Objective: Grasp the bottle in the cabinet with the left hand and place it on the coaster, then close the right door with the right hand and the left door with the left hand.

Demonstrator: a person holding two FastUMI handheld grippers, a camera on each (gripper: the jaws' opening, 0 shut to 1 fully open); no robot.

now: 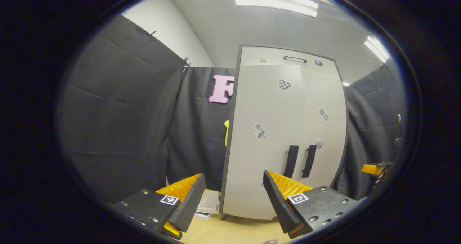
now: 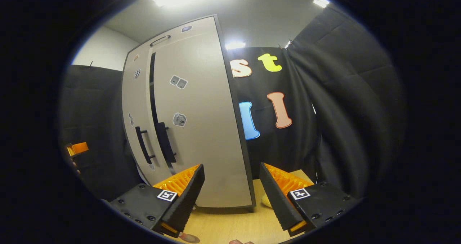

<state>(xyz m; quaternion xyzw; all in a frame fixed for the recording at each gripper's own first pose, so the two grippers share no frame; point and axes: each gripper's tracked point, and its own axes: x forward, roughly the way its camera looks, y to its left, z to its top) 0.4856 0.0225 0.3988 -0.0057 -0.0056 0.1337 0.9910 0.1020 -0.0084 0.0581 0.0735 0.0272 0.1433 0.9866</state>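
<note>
A: Left gripper view has your left gripper point(image 1: 234, 197) with jaws released, gripping nothing, pointed at the cabinet point(image 1: 284, 136) on the worktop point(image 1: 234, 233).

B: And the doors?

A: The left door point(image 1: 266, 139) looks shut. In the right gripper view a dark gap runs beside the right door point(image 2: 194, 121), above the two black handles point(image 2: 155, 145), so you have it slightly ajar.

B: Your right gripper point(image 2: 232, 191)?

A: Jaws released too, empty, near the cabinet's right edge.

B: The bottle, the coaster?

A: I cannot tell where either is.
</note>
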